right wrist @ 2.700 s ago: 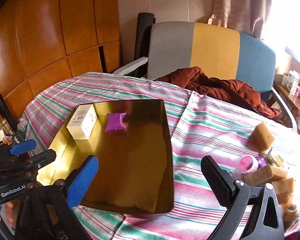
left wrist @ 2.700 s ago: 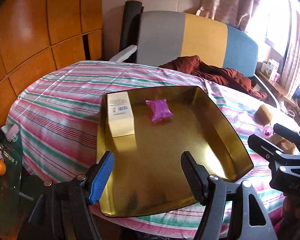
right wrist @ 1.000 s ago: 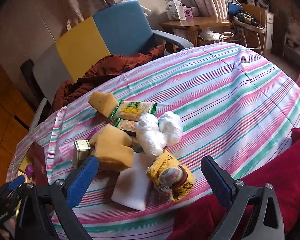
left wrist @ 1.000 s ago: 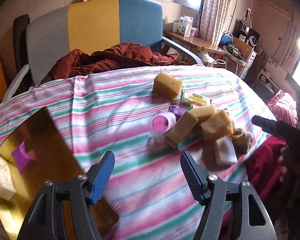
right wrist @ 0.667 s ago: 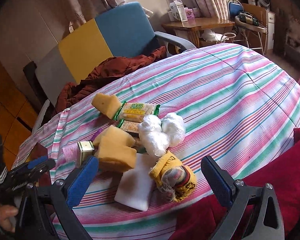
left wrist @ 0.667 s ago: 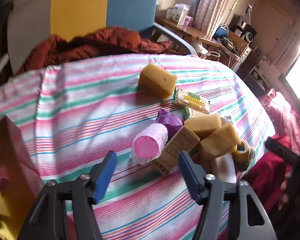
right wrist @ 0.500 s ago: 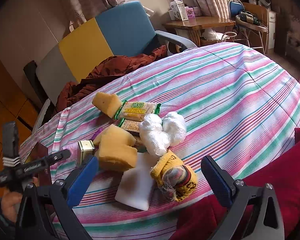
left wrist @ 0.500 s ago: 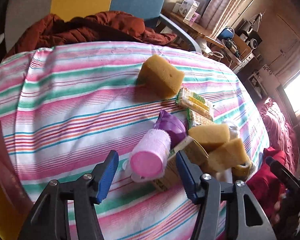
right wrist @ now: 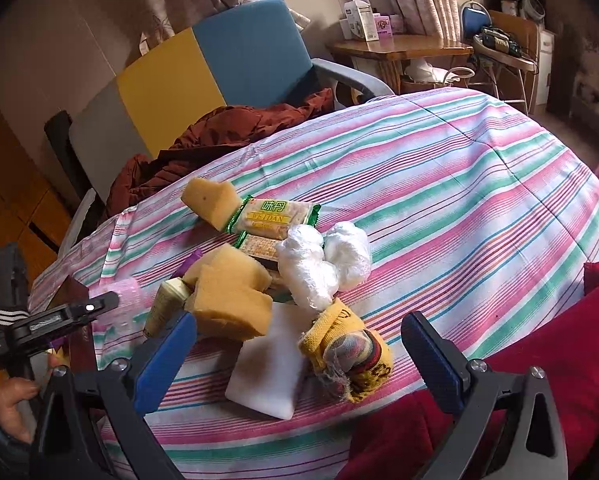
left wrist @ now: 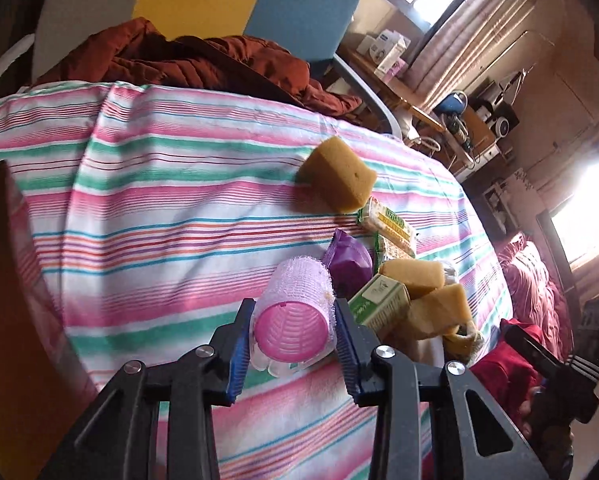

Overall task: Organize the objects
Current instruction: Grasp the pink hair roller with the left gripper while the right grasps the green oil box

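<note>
Between the closing left claw's (left wrist: 295, 342) blue pads, the pink hair roller (left wrist: 295, 316), pads touching its sides.

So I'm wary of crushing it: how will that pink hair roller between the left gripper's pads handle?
The pink hair roller looks hollow and thin-walled, so probably light and squashable. Its fuzzy wrap should resist slipping as the left gripper is closing. Lying cylindrical, released it may roll.
</note>
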`<state>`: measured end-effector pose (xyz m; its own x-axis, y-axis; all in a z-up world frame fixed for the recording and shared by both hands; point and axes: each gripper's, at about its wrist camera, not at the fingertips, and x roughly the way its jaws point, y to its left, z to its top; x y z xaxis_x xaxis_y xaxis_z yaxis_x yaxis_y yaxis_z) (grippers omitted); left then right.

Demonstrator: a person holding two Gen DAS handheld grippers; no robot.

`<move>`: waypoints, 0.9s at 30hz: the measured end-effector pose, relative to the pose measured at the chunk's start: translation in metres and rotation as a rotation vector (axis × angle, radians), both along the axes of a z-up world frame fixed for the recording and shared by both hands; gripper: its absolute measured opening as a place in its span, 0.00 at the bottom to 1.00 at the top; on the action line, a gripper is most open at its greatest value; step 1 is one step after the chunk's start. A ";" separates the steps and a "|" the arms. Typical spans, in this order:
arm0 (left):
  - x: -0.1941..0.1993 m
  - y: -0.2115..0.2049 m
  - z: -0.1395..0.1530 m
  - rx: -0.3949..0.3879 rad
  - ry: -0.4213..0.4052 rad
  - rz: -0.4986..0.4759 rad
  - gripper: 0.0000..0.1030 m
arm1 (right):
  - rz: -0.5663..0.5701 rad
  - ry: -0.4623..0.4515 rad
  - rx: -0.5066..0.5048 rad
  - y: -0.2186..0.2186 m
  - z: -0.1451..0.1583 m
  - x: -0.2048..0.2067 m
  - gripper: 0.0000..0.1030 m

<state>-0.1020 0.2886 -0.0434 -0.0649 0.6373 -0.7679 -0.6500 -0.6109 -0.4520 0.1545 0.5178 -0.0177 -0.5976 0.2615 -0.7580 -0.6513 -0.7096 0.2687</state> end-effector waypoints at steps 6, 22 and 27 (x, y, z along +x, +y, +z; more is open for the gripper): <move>0.014 -0.031 0.017 0.016 0.072 0.022 0.37 | 0.055 0.001 0.007 -0.018 0.001 -0.012 1.00; 0.038 -0.129 0.051 0.107 0.122 0.134 0.37 | 0.148 -0.004 -0.204 -0.076 -0.051 -0.132 0.96; 0.042 -0.181 0.046 0.101 0.118 0.233 0.37 | 0.120 -0.085 -0.142 -0.070 -0.067 -0.159 0.72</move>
<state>-0.0597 0.1071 0.0028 -0.3039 0.6679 -0.6794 -0.5489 -0.7056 -0.4481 -0.0046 0.4478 -0.0848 -0.5505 0.0791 -0.8311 -0.5891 -0.7422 0.3196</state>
